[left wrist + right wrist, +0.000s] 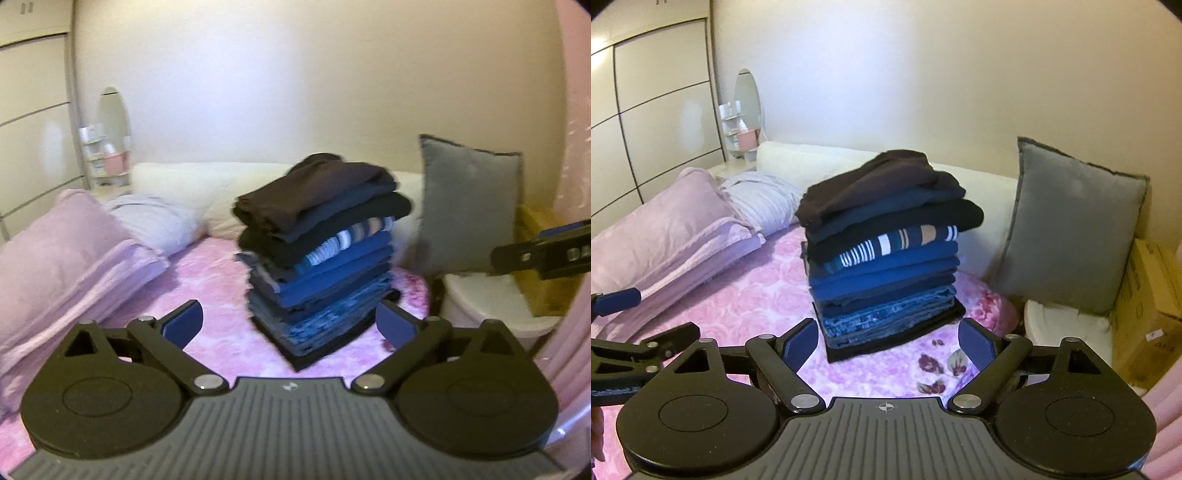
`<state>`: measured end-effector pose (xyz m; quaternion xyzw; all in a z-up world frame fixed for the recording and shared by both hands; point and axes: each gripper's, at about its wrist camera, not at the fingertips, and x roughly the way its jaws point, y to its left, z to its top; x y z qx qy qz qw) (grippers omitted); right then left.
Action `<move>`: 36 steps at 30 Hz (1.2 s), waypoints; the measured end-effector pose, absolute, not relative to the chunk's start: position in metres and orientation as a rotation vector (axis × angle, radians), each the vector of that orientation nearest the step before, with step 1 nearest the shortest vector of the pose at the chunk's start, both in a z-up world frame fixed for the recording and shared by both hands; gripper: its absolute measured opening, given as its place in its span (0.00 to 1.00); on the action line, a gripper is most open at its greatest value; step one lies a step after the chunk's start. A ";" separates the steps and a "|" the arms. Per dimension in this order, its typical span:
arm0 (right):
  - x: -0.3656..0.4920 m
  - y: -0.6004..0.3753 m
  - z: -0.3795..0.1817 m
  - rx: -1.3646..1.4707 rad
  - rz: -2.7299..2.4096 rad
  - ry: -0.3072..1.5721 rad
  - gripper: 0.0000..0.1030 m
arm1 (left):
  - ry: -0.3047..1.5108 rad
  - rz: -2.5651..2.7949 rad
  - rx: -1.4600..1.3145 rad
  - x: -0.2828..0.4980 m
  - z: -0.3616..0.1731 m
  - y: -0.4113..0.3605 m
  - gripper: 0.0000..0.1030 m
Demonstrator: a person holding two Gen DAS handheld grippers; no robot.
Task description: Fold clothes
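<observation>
A tall stack of folded clothes [321, 254] [886, 254] stands on the pink floral bedspread [218, 291] [753, 295], dark garments on top, a striped one in the middle, blue ones and jeans below. My left gripper [290, 325] is open, back from the stack, with nothing between its blue pads. The right gripper [888, 347] is also open and empty, in front of the stack's base. Each gripper shows at the edge of the other's view: the right gripper [546, 254] and the left gripper [631, 332].
A grey cushion [469, 206] [1071, 229] leans at the right by a cream bolster [820, 162]. Pink pillows [62, 251] [665, 236] lie left. A white tub [1067, 328] and a cardboard box [1145, 314] sit beside the bed. A wardrobe [646, 122] fills the left wall.
</observation>
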<state>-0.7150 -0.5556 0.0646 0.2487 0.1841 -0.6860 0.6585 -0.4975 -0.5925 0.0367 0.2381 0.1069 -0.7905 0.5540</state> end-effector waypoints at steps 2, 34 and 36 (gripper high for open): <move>-0.714 -0.555 0.068 0.547 -1.551 0.427 0.83 | 0.260 -1.859 0.567 -0.502 0.037 -0.592 0.96; -0.760 -0.563 0.047 0.483 -1.443 0.518 0.83 | 0.373 -1.718 0.572 -0.568 0.030 -0.582 0.96; -0.761 -0.564 0.045 0.486 -1.439 0.522 0.83 | 0.392 -1.714 0.572 -0.569 0.028 -0.583 0.96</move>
